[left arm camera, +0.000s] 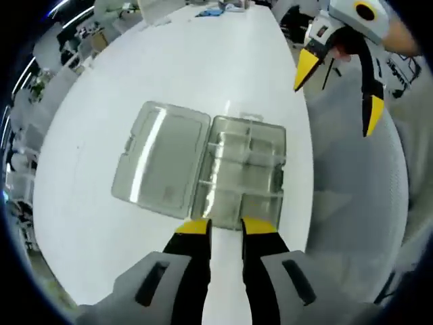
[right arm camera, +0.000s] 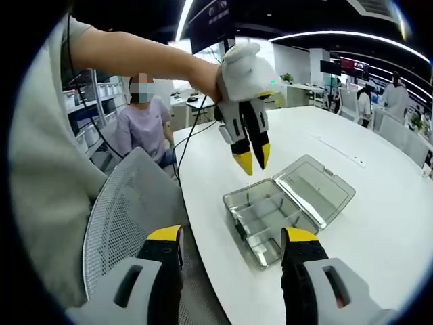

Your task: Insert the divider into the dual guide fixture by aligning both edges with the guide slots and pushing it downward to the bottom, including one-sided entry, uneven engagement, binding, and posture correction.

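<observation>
left claw [left arm camera: 226, 227] nearly closed | above open organizer box [left arm camera: 203, 162] | white table [left arm camera: 101, 223]

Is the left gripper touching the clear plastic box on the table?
Apart. The right gripper view shows the left gripper hanging in the air above the open clear box, with bare white table visible between its yellow tips and the box.

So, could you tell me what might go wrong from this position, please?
The clear compartment box sits close to the table edge, next to a mesh chair; an uneven downward push could tip or slide it off.

The hinged lid lies flat open beside the tray and could get nudged, shifting the box.

The left gripper and right gripper both hover empty, and no loose divider is clearly visible, so alignment cannot yet be checked.
</observation>
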